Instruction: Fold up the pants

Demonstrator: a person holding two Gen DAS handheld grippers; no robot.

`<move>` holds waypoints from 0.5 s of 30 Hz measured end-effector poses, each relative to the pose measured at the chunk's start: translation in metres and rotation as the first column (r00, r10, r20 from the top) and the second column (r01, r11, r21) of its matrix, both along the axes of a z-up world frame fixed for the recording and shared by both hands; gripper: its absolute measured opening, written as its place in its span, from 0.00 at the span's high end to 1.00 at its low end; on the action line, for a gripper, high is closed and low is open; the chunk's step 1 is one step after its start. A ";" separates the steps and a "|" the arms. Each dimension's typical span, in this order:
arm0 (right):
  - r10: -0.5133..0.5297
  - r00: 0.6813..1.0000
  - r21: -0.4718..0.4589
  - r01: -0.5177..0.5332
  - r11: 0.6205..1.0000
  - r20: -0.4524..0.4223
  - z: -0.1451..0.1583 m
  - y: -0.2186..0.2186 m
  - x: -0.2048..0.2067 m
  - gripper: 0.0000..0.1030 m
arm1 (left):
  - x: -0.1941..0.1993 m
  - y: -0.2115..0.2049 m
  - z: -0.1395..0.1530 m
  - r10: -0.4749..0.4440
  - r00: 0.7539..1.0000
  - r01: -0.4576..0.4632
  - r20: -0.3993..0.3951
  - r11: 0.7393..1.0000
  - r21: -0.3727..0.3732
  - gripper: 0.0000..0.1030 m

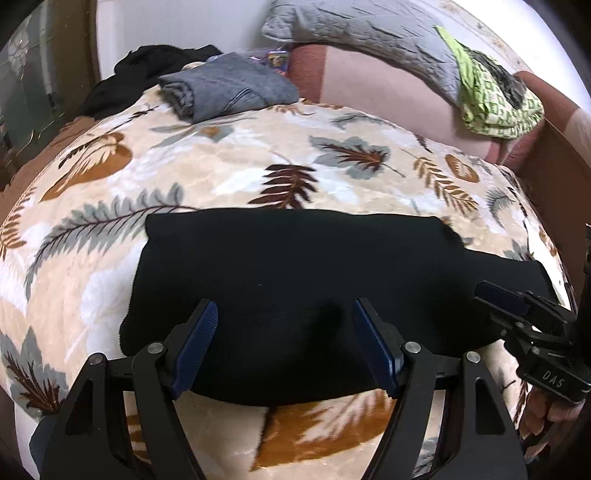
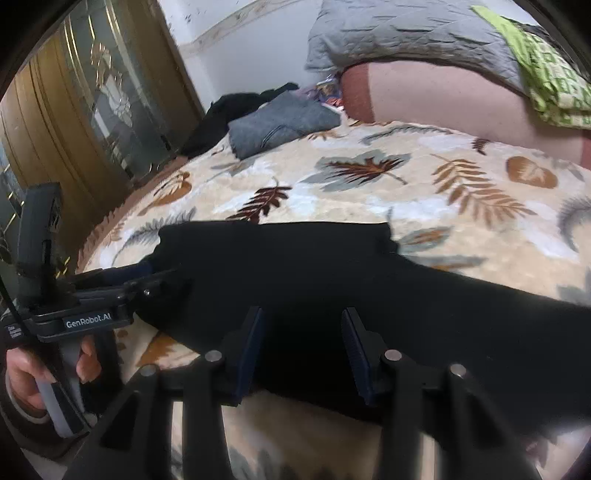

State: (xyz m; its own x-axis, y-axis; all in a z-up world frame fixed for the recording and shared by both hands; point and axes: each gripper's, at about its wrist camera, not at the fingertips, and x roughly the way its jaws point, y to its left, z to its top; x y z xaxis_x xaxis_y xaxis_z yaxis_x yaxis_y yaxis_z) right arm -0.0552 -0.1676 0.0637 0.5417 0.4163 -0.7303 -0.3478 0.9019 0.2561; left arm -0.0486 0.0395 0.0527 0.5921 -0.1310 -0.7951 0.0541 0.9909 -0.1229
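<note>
Black pants (image 1: 295, 280) lie flat on the leaf-patterned blanket (image 1: 221, 173), folded lengthwise, stretching left to right; they also show in the right wrist view (image 2: 314, 280). My left gripper (image 1: 284, 317) is open and empty, its blue-padded fingers (image 1: 195, 343) just above the pants' near edge. My right gripper (image 2: 301, 325) is open and empty over the near edge further right. The right gripper shows at the right edge of the left wrist view (image 1: 495, 295). The left gripper appears at left in the right wrist view (image 2: 147, 269).
Folded grey pants (image 1: 229, 88) and a dark garment (image 1: 147, 70) lie at the bed's far side. A grey quilted pillow (image 1: 362, 29) and a green patterned cloth (image 1: 495, 99) rest on a pink bolster (image 1: 388, 85). A wooden glass door (image 2: 92, 110) stands left.
</note>
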 end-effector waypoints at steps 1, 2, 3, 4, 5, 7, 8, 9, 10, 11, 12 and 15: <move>0.003 1.000 -0.007 -0.003 1.000 -0.006 -0.002 0.003 0.002 0.57 | 0.001 0.002 -0.002 0.005 1.000 -0.005 -0.001 1.000 0.001 0.27; 0.003 1.000 -0.016 -0.004 1.000 -0.014 -0.005 0.006 0.005 0.57 | 0.001 0.003 -0.004 0.005 1.000 -0.005 0.000 1.000 -0.001 0.27; 0.001 1.000 -0.024 -0.002 1.000 -0.023 -0.009 0.009 0.009 0.57 | 0.002 0.004 -0.005 0.003 1.000 -0.002 0.002 1.000 -0.004 0.27; -0.002 1.000 -0.027 0.001 1.000 -0.029 -0.011 0.010 0.012 0.57 | 0.003 0.004 -0.006 0.000 1.000 0.000 0.006 1.000 -0.003 0.27; -0.012 0.999 -0.030 0.011 0.999 -0.034 -0.015 0.011 0.016 0.57 | 0.003 0.003 -0.007 -0.002 1.000 0.002 0.012 1.000 0.002 0.27; -0.028 0.999 -0.025 0.027 0.999 -0.042 -0.019 0.011 0.023 0.57 | 0.006 0.001 -0.009 -0.012 1.000 0.012 0.020 1.000 0.020 0.27; -0.036 0.998 -0.021 0.035 0.999 -0.043 -0.020 0.012 0.027 0.57 | 0.007 0.001 -0.010 -0.015 1.000 0.015 0.020 1.000 0.023 0.27; -0.042 0.998 -0.016 0.041 0.999 -0.043 -0.021 0.012 0.031 0.56 | 0.008 0.000 -0.011 -0.016 1.000 0.016 0.019 1.000 0.023 0.27; -0.045 0.998 -0.008 0.045 0.999 -0.046 -0.022 0.013 0.035 0.53 | 0.010 0.001 -0.012 -0.016 1.000 0.016 0.020 1.000 0.020 0.27; -0.046 0.998 -0.002 0.046 0.999 -0.047 -0.023 0.014 0.038 0.52 | 0.012 0.002 -0.012 -0.016 1.000 0.016 0.021 1.000 0.016 0.27; -0.047 0.998 0.000 0.047 0.999 -0.043 -0.023 0.016 0.042 0.50 | 0.014 0.003 -0.012 -0.015 1.000 0.015 0.022 1.000 0.012 0.27; -0.045 0.998 -0.022 0.044 0.999 -0.040 -0.018 0.021 0.047 0.50 | 0.022 0.004 -0.013 -0.013 1.000 0.013 0.022 1.000 0.005 0.27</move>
